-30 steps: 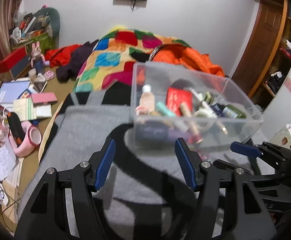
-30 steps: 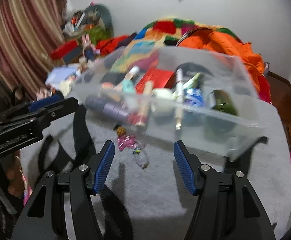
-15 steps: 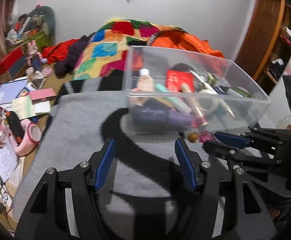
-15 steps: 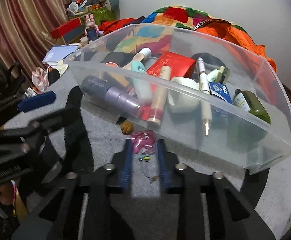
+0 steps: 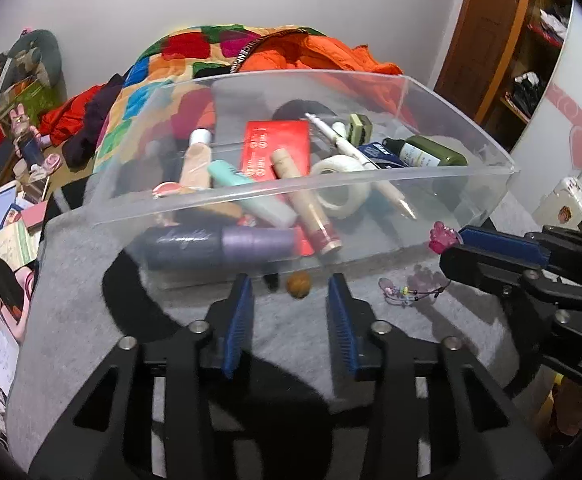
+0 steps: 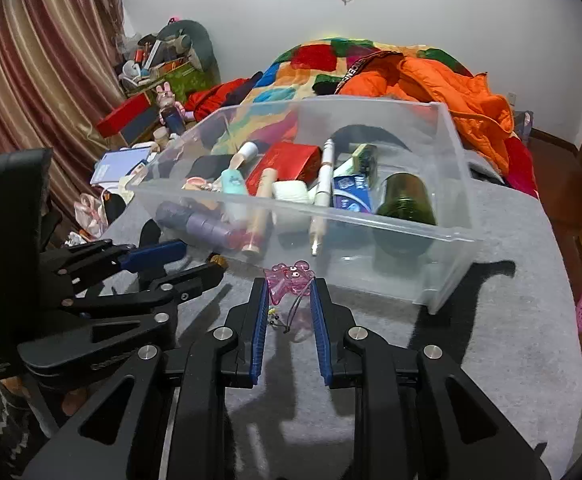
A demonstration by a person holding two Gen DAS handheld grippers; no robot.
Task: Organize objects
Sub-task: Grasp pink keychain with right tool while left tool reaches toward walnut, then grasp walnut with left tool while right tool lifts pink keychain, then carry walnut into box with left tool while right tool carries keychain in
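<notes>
Our right gripper (image 6: 289, 286) now pinches the pink charm (image 6: 288, 280) between its blue pads, and the charm hangs lifted off the grey blanket (image 6: 491, 320), its beaded cord (image 6: 281, 318) trailing down toward the fabric; half a second ago the jaws were only closing around it where it lay, so the pick appears done. Our left gripper (image 5: 293, 300) has narrowed from the wide spread of 1 second ago to a partly closed gap that holds nothing, and it has come in so that the small brown ball (image 5: 298, 285) sits just ahead of the gap, on the blanket right beside the near wall of the clear bin (image 5: 491, 168). We judge that ball to be the next pick. The bin stands toward the far side of the blanket and already holds bottles, tubes, a red box (image 5: 277, 148), a tape roll (image 5: 341, 190) and a pen (image 5: 357, 160). Judging from this, 2 loose items remain outside: the charm needs carrying over the near rim and releasing, and the dangling cord could snag on that rim unless we lift high enough.
</notes>
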